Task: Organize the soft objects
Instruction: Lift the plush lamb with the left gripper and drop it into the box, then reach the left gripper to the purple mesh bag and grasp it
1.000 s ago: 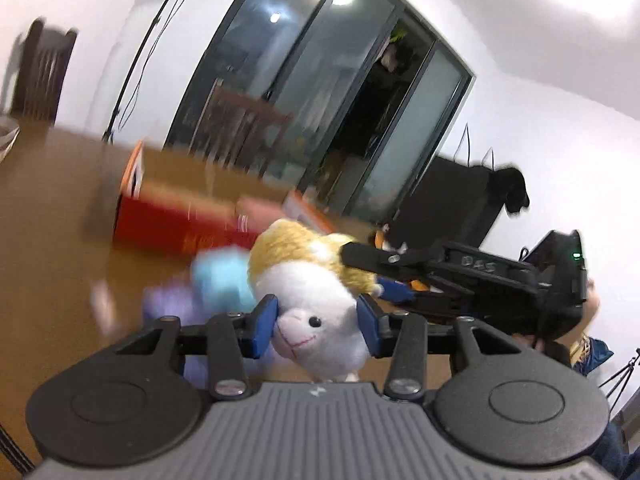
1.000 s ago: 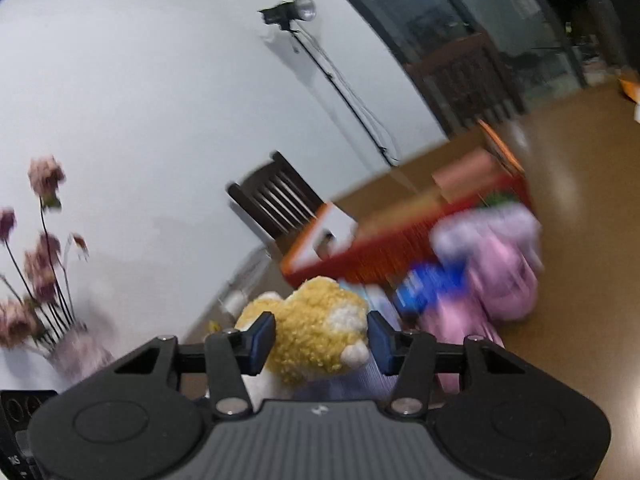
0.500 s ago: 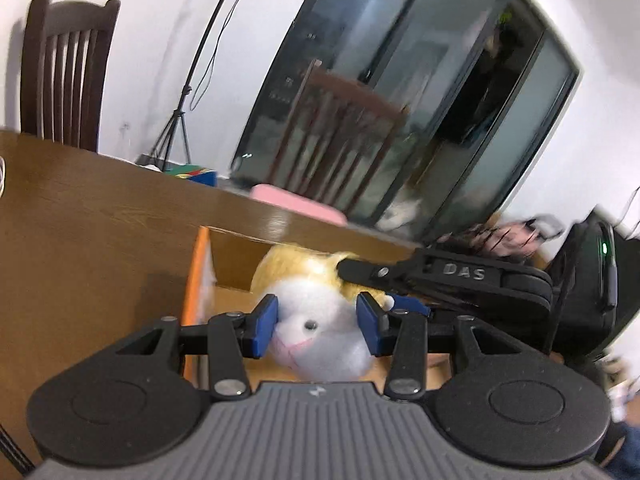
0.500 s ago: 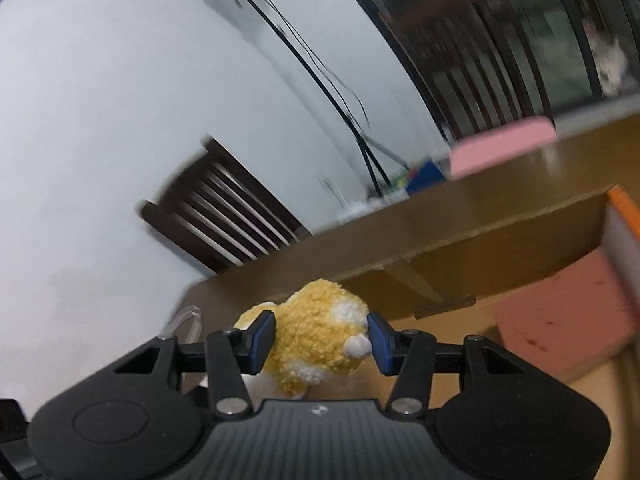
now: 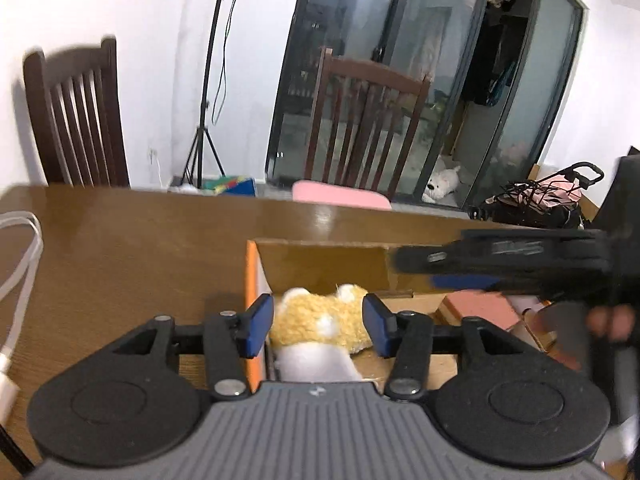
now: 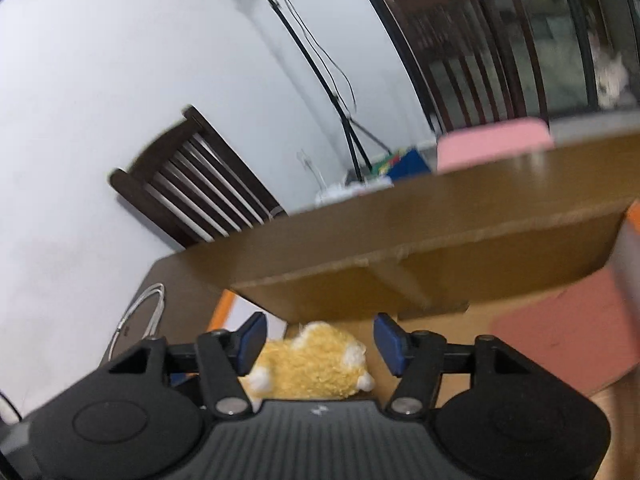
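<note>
Blue pads (image 5: pixel 259 330) on my left gripper (image 5: pixel 319 326) stand apart, spread to either side of the plush toy (image 5: pixel 320 322) with a gap showing between each pad and the fur, so this gripper is released and grasps nothing. Seen from my right wrist, my right gripper (image 6: pixel 320 340) is spread the same way, its pads clear of the plush toy (image 6: pixel 316 364) on both sides. That yellow and white toy lies down inside the cardboard box (image 5: pixel 320 264), near the box's orange-edged left wall (image 5: pixel 252 288), its yellow woolly back up and its white part toward my left wrist camera. In the left view my right gripper (image 5: pixel 500 268) shows as a dark, blurred bar reaching in over the right part of the box, above a reddish-pink block (image 5: pixel 478 306) that lies on the box floor; whether it touches anything there I cannot tell. From the right wrist the same block (image 6: pixel 560 336) sits well to the right of the toy, and the box's brown far wall (image 6: pixel 420 276) rises behind it. Round the box spreads the brown wooden table (image 5: pixel 120 248), with a white cable (image 5: pixel 24 256) looping at its left edge. Beyond the table stand two dark wooden chairs (image 5: pixel 76 116), one with a pink seat cushion (image 5: pixel 340 196), a light stand (image 5: pixel 208 92) against the white wall, and glass sliding doors (image 5: pixel 420 72).
</note>
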The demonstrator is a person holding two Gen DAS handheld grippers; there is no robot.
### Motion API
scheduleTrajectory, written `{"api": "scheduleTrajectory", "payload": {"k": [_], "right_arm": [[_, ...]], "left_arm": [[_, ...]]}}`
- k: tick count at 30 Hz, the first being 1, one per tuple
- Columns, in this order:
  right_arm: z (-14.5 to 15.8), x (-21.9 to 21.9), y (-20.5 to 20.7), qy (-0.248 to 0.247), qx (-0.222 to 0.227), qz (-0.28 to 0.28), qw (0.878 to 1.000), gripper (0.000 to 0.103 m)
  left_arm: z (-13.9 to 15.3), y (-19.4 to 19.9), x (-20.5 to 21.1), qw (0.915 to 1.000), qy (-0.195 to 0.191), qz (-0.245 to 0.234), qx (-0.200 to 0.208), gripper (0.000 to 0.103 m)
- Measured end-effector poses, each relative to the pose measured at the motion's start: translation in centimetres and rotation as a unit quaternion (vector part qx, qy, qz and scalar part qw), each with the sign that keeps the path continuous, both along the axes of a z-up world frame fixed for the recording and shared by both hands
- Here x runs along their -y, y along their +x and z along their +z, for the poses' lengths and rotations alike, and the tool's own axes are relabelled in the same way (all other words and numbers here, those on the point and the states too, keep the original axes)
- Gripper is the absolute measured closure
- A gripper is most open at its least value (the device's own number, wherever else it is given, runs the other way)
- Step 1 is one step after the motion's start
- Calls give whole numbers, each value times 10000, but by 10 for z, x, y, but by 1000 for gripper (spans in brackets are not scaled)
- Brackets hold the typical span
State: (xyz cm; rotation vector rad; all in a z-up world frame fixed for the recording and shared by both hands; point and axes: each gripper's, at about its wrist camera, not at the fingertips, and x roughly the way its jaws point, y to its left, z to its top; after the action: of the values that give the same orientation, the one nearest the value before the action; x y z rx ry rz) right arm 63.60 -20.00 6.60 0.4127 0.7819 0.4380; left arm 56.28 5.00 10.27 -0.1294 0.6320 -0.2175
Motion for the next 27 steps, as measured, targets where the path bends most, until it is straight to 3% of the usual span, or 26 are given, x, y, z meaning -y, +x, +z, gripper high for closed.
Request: {"api": "scheduleTrajectory", "payload": {"k": [4, 8, 12, 15, 18, 22, 27], "right_arm": [[51, 25, -43, -401, 604, 129, 9973, 33], [94, 52, -99, -1010, 1244, 192, 9869, 25], [121, 66, -162, -1456, 1783, 247, 9728, 20], [130, 73, -209, -1532, 2099, 306, 9652, 17], [124, 76, -256, -1534, 2345, 381, 9592, 16], [92, 75, -318, -1548, 2510, 533, 9540, 15], [37, 72, -382, -1523, 2274, 654, 9596, 15]], "left_arm": [[29, -42, -10, 9990, 231, 37, 369, 34], [54, -102, -15, 9946, 606, 59, 842, 22], [71, -159, -14, 9887, 835, 125, 1235, 16], [75, -207, -13, 9863, 759, 122, 1461, 6], [67, -250, -8, 9834, 759, 59, 1646, 3], [40, -310, 4, 9793, 792, 124, 1860, 1], [-4, -367, 13, 9866, 316, 174, 1593, 1]]}}
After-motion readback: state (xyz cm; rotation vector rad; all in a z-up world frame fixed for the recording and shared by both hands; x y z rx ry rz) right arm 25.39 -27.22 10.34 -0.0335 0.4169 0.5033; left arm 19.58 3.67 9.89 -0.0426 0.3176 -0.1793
